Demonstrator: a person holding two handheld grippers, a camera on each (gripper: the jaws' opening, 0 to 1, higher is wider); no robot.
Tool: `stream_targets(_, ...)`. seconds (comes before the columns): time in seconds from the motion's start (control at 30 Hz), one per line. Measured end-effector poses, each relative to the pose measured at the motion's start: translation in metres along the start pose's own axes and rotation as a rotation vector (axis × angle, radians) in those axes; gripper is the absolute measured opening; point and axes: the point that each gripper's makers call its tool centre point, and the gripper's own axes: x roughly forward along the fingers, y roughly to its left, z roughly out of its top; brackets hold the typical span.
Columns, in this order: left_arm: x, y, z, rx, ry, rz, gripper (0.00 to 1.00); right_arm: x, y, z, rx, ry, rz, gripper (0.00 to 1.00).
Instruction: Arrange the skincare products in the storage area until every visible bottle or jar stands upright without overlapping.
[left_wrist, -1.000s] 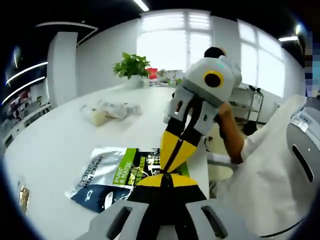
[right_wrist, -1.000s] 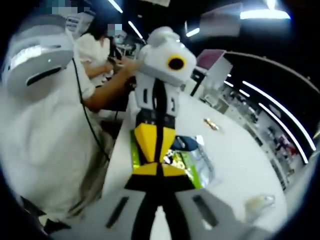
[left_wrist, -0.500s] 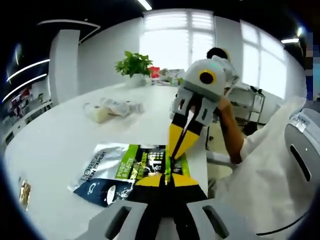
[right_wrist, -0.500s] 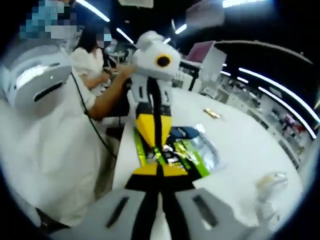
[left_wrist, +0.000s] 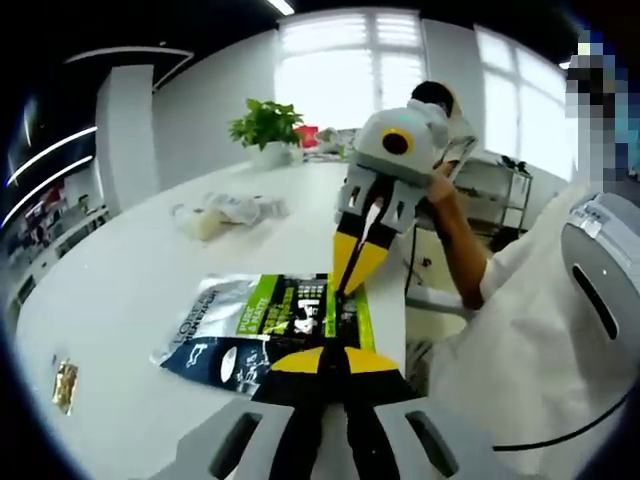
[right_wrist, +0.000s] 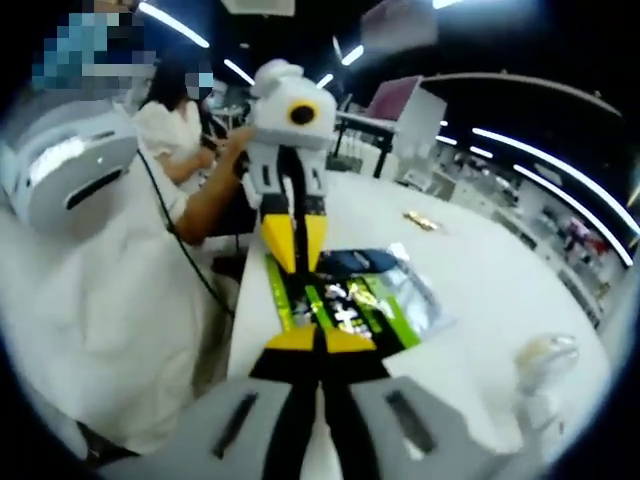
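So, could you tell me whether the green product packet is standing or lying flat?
Lying flat: the green packet rests face-up on the white table.

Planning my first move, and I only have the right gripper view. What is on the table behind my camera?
Observer: A potted plant stands at the table's far end.
Operator: The flat pack in front of me, what does its print say?
Observer: The pack lies flat, and its silver end reads L'Oreal Men Expert.
Operator: Anything else back there?
Observer: A large bright window fills the wall behind the plant.
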Motion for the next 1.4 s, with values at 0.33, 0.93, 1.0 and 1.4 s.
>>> stream_targets(0.33,-0.004,0.012,-0.003,-0.018,-0.006,0.013,0.05,0.000,0.001,-0.001,0.040,-0.004,0.005,0.00)
stream_targets(0.93,-0.006,0.023,-0.005,-0.043,-0.017,0.038,0.06,0.002,0.009,0.001,0.081,-0.014,0.034,0.00)
stream_targets(1.0,-0.005,0.023,-0.005,-0.034,-0.017,0.043,0.06,0.002,0.009,0.001,0.086,-0.014,0.035,0.00)
stream_targets(1.4,-0.004,0.022,-0.004,-0.015,-0.026,0.037,0.06,0.003,0.011,0.002,0.093,-0.019,0.047,0.00)
